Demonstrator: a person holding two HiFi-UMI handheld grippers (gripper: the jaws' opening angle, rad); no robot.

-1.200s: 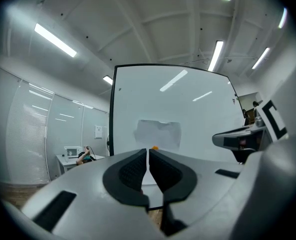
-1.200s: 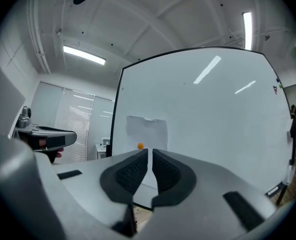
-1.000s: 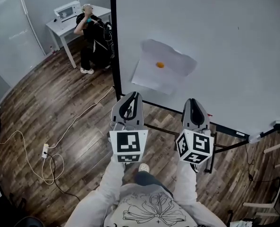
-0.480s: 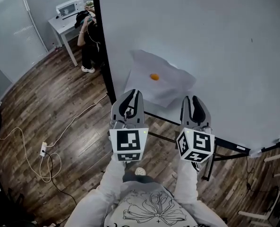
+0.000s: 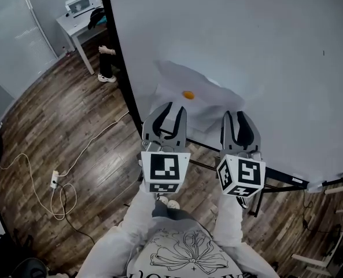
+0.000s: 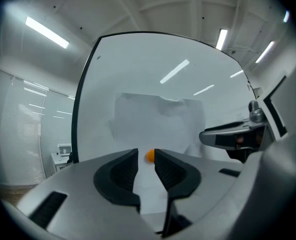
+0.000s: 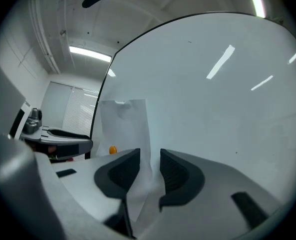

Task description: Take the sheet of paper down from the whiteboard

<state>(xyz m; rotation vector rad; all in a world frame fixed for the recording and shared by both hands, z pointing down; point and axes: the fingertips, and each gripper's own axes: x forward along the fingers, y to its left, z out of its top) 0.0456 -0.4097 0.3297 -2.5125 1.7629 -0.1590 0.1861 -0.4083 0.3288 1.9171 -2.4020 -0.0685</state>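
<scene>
A crumpled white sheet of paper hangs on the whiteboard, pinned by a small orange magnet. My left gripper points level at the sheet's lower left part. Its jaws are opening with nothing between them. In the left gripper view the magnet shows just beyond the left gripper, in the gap between its tips. My right gripper faces the sheet's right side, jaws opening. In the right gripper view the paper's right edge lines up with the gap of the right gripper, untouched.
The whiteboard's black frame edge runs down to the wooden floor, and its stand legs cross below the board. A person is at a white desk at the back left. A cable with a power strip lies on the floor.
Both grippers have moved forward to the whiteboard and now stand just before the paper. Both pairs of jaws have spread apart. The person at the desk is now mostly hidden behind the board.
</scene>
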